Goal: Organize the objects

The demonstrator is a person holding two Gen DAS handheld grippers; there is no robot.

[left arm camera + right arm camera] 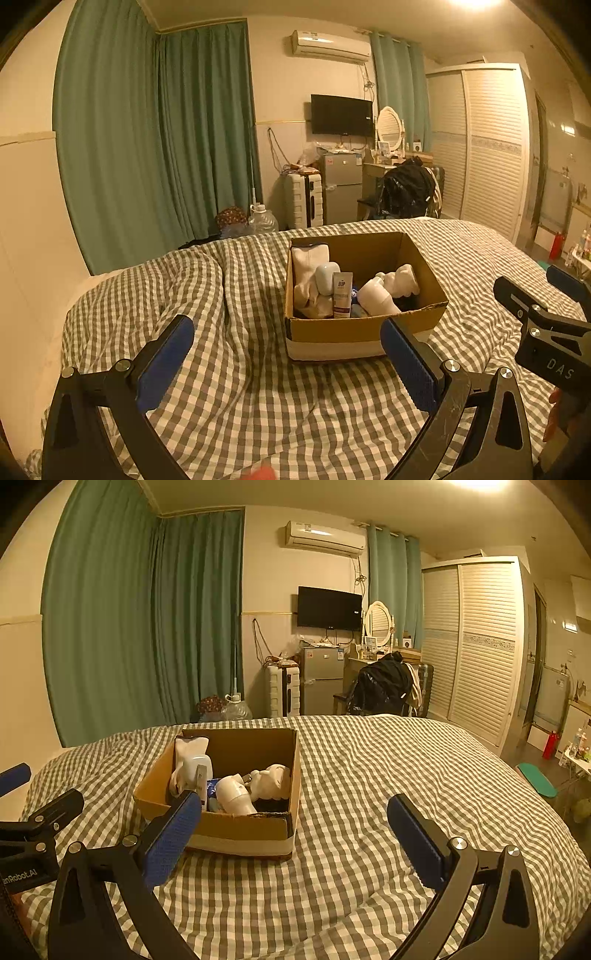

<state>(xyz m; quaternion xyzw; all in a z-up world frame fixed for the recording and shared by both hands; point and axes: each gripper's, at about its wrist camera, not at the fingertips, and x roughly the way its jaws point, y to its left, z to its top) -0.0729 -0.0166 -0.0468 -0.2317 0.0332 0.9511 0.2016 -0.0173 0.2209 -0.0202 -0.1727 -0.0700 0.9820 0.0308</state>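
An open cardboard box (pixel 343 330) (pixel 236 829) sits on the checked bed cover. It holds white socks (pixel 308 273), a small white device (pixel 328 277), a tube (pixel 342 295), a white bottle (pixel 376 299) (pixel 234 794) and a white cloth bundle (pixel 404 280) (pixel 271 781). My left gripper (pixel 286 352) is open and empty, held above the cover just in front of the box. My right gripper (pixel 293 830) is open and empty, to the right of the box's near corner. The right gripper also shows at the left wrist view's right edge (pixel 543 306).
The checked bed cover (pixel 369 775) is rumpled into folds left of the box (pixel 207 280). Beyond the bed stand green curtains (pixel 147 129), a suitcase (pixel 303 199), a small fridge (pixel 341 184), a chair with a black bag (pixel 406 192) and a louvred wardrobe (pixel 487 147).
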